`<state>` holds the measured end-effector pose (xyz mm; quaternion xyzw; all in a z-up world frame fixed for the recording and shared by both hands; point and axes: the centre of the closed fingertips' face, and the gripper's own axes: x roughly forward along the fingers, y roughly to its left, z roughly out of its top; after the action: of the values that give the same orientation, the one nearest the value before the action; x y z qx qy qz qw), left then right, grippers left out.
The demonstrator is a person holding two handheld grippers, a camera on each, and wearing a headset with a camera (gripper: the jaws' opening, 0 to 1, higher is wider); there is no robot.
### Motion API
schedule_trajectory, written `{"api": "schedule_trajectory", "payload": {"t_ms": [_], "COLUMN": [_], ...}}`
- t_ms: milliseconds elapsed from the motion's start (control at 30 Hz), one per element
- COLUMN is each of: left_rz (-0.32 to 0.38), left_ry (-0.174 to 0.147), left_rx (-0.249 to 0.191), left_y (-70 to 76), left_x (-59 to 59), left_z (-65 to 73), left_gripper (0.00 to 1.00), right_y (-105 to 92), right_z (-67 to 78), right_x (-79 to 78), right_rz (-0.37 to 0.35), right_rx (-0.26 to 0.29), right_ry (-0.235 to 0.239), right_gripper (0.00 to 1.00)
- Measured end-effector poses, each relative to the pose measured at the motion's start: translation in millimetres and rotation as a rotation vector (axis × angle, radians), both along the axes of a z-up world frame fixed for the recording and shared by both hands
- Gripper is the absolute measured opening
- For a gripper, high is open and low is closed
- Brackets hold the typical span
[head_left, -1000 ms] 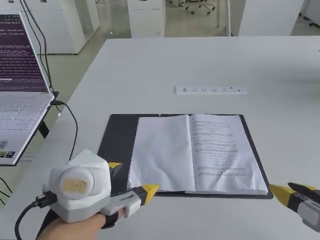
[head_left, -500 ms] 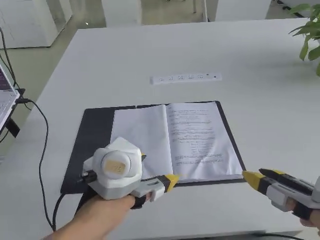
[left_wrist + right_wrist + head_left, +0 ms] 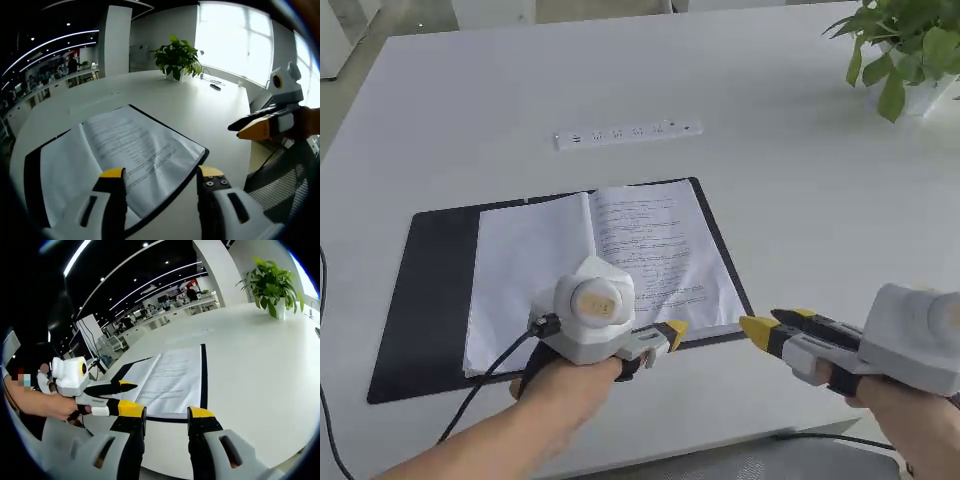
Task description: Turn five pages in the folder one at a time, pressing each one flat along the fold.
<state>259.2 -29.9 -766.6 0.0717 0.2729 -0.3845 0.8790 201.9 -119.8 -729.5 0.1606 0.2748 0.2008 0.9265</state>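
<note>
The folder (image 3: pixel 430 290) was laid open, but nothing was pinched by the gaping left gripper (image 3: pixel 159 175) or right gripper (image 3: pixel 165 412), so turns done couldn't be told tbh.

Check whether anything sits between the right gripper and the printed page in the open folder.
Nothing visible does. Only bare table separates the right gripper from the printed page at its lower right corner. The left gripper is at that page's bottom edge, nearer the fold and off that path.
</note>
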Motion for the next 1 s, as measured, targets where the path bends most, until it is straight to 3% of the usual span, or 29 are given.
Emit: {"api": "schedule_trajectory", "payload": {"t_ms": [100, 233, 467, 567, 600, 767, 1000], "left_rz": [0.013, 0.037, 0.062, 0.060, 0.064, 0.032, 0.040], "left_ry": [-0.022, -0.020, -0.047, -0.049, -0.070, -0.101, -0.088], "left_rx": [0.011, 0.014, 0.051, 0.106, 0.085, 0.060, 0.023], "left_y": [-7.4, -14.2, -20.8, -16.6, -17.5, -22.1, -20.6], "left_x": [7.9, 17.6, 26.2, 26.5, 26.5, 20.5, 23.1], "left_z": [-6.1, -16.8, -31.2, -42.4, -40.4, -40.7, -41.4], "left_gripper": [0.55, 0.53, 0.52, 0.50, 0.49, 0.40, 0.35], "right_y": [0.3, 0.3, 0.0, 0.5, 0.9, 1.4, 0.3], "right_z": [-3.0, -5.7, -13.9, -16.2, -16.5, -19.9, -19.4], "right_x": [0.0, 1.1, 3.9, 3.7, 3.5, 3.5, 6.1], "right_rz": [0.002, 0.001, -0.001, -0.001, 0.001, 0.008, 0.009], "right_rx": [0.006, 0.016, 0.027, 0.031, 0.032, 0.038, 0.042], "right_ry": [0.005, 0.001, 0.015, 0.022, 0.022, 0.031, 0.029], "right_gripper": [0.31, 0.31, 0.31, 0.31, 0.31, 0.31, 0.30]}}
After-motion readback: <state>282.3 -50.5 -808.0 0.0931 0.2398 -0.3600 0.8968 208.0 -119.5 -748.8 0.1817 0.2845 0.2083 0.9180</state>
